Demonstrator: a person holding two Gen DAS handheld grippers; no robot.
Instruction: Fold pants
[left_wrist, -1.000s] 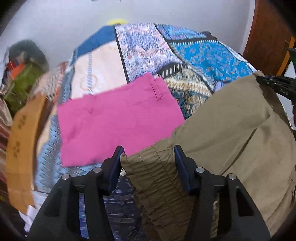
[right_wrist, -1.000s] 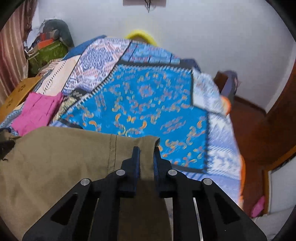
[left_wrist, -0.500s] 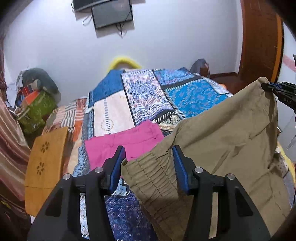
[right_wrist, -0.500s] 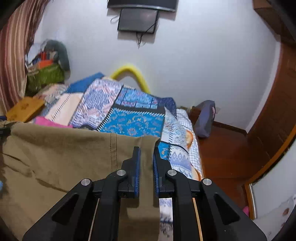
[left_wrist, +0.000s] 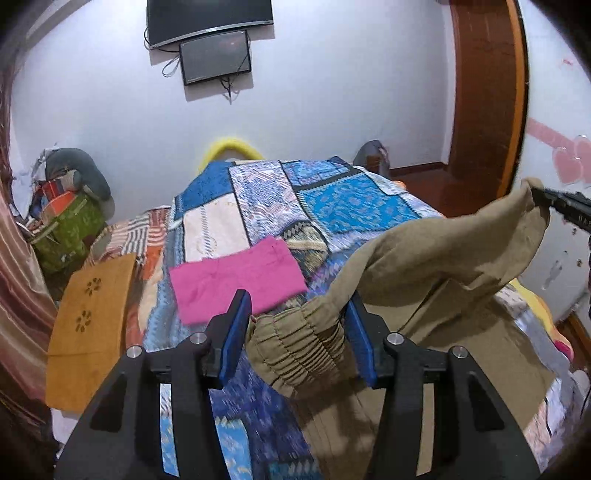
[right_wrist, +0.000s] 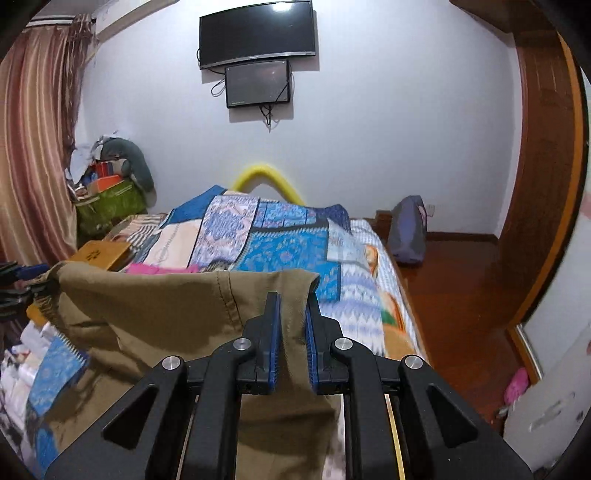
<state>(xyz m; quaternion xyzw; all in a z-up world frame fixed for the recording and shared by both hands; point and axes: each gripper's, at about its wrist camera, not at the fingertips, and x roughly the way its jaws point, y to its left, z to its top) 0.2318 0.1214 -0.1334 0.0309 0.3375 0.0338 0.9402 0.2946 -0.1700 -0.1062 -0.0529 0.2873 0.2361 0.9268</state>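
Two grippers hold khaki pants (left_wrist: 436, 266) lifted above the bed's near edge: left gripper (left_wrist: 297, 332) clamps the elastic waistband, right gripper (right_wrist: 293, 334) pinches the hem end. Pink cloth (left_wrist: 236, 282) lies flat on the quilt (left_wrist: 354, 203), near the bed's left edge.

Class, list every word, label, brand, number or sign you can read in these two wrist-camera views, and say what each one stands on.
No text reads clearly in either view.
White lettering on the black right gripper at the frame edge: cut off and blurred, unreadable.
Faint brand mark on the lower bezel of the large black wall television: too small to read.
Small dark wall screen: nothing readable.
Olive-khaki pants, pink folded garment: no labels showing.
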